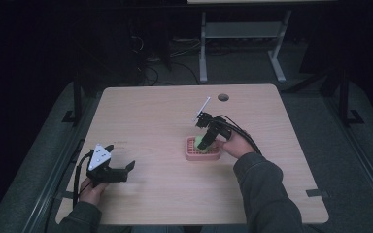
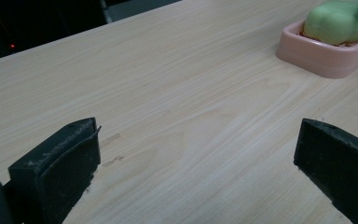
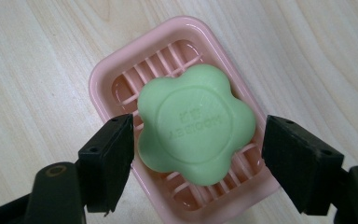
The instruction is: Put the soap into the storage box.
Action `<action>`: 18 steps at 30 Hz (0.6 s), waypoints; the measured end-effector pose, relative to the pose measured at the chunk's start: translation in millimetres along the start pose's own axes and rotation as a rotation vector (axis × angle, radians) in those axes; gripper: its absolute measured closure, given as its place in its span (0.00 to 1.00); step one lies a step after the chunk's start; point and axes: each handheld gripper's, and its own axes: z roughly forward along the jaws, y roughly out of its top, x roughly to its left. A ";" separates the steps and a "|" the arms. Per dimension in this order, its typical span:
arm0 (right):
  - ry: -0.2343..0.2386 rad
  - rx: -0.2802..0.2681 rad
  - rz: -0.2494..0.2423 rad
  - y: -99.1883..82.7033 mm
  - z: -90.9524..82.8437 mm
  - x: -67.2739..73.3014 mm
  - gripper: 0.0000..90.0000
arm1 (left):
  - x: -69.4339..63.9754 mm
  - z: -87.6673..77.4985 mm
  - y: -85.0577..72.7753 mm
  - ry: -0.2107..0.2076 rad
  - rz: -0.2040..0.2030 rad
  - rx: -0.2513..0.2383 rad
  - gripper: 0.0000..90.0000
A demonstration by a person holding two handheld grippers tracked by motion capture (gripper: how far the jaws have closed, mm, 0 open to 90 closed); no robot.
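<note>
right gripper view looks straight down on a green flower-shaped soap (image 3: 196, 122) with raised letters on its top face, too soft to read. it lies on the slatted floor of a pink dish (image 3: 103, 74), and the dish sits flat on the table (image 3: 37, 56). the right hand-held gripper (image 3: 198, 156) hangs over the dish with its jaws spread, one on each side of the soap; the left-hand jaw in this view is right at the soap's edge, the other stands apart from it with a clear gap, so nothing is gripped.

in the high view the dish (image 1: 189, 154) is near the middle of the table (image 1: 150, 111), a little to the right, with the soap (image 1: 201, 143) partly hidden under the right hand-held gripper (image 1: 205, 143). the right hand (image 1: 237, 145) holds that gripper from just beside the dish, and a cable runs back along the sleeve.

the left hand-held gripper (image 1: 121, 167) is well apart from the dish, near the table's front left corner, held by the left hand (image 1: 93, 190), its grey plate on top. left gripper view shows its jaws wide open over bare wood (image 2: 168, 93), holding nothing, with the dish (image 2: 326, 53) and soap (image 2: 338, 21) far off at the upper right.
</note>
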 end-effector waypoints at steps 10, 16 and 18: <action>-0.024 -0.039 0.007 -4.4 -11.3 -0.6 0.28 | -0.4 -0.2 -0.2 -0.005 0.009 0.009 0.00; -0.017 -0.046 0.015 -9.3 -17.0 -0.3 0.27 | -0.6 0.3 -0.2 -0.003 0.015 0.015 0.00; -0.025 -0.054 0.015 -11.7 -18.5 -0.3 0.27 | -0.8 0.4 -0.3 -0.004 0.016 0.015 0.00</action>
